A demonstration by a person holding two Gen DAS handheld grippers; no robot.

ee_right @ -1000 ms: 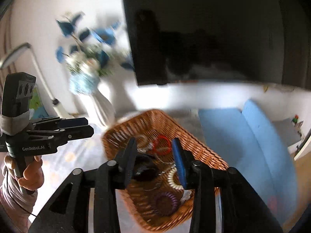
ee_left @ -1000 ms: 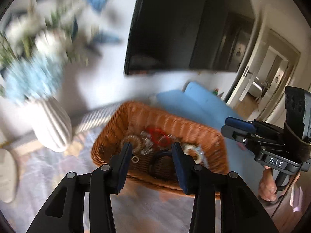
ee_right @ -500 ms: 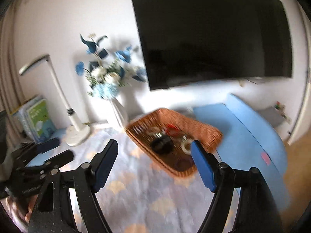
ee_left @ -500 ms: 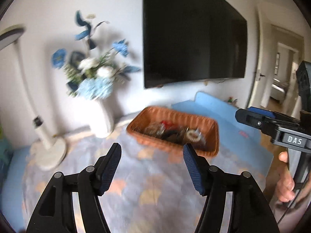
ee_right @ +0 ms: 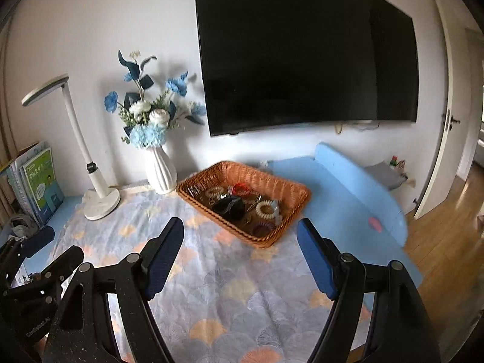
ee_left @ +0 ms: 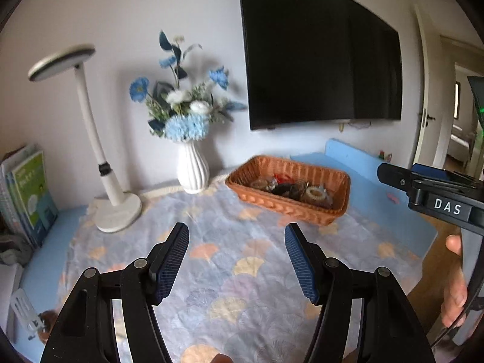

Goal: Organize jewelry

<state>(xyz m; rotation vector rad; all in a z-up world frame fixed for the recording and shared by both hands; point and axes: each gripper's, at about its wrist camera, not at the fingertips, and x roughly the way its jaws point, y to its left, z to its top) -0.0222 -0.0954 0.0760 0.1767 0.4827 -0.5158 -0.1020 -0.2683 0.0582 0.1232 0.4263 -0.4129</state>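
Observation:
A brown wicker basket (ee_left: 298, 204) stands at the far side of a table with a patterned cloth (ee_left: 230, 260). It also shows in the right wrist view (ee_right: 287, 189). Several pieces lie in it: a red bracelet (ee_right: 241, 188), a cream coil bracelet (ee_right: 266, 208), a purple coil band (ee_right: 262, 229) and a black piece (ee_right: 229, 205). My left gripper (ee_left: 237, 243) is open and empty, well short of the basket. My right gripper (ee_right: 240, 237) is open and empty, above the cloth near the basket's front corner. It also shows at the right edge of the left wrist view (ee_left: 423, 181).
A white vase with blue flowers (ee_left: 192, 168) stands left of the basket. A white desk lamp (ee_left: 116, 208) stands further left, with books (ee_left: 28, 196) at the left edge. A black TV (ee_right: 305, 57) hangs on the wall. Blue padding (ee_right: 338, 199) lies right of the table.
Both grippers have pulled back from over the basket and opened wide. The basket now sits far ahead of them and looks smaller.

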